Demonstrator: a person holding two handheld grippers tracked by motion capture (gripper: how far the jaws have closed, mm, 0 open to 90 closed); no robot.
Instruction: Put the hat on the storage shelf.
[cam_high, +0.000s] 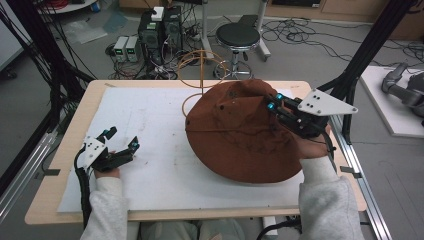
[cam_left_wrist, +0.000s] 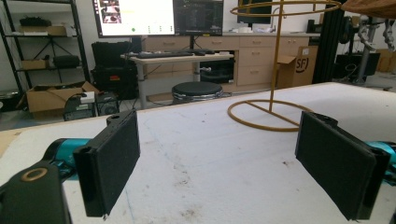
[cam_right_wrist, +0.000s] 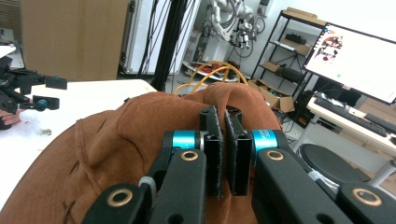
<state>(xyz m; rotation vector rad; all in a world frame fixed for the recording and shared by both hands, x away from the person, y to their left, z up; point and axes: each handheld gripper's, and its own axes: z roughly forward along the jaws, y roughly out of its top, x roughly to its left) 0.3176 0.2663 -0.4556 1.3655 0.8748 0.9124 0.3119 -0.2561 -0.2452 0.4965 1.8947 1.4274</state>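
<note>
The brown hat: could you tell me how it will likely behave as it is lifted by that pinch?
The brown hat is probably floppy: its fabric folds and creases where the right gripper pinches it. Its wide brim will likely droop and sway. It looks light enough for one pinch.

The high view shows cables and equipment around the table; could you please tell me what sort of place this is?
Most likely a robotics lab or workshop: computer towers amid loose floor cables, a robot arm lying nearby, and monitors over a workbench.
</note>
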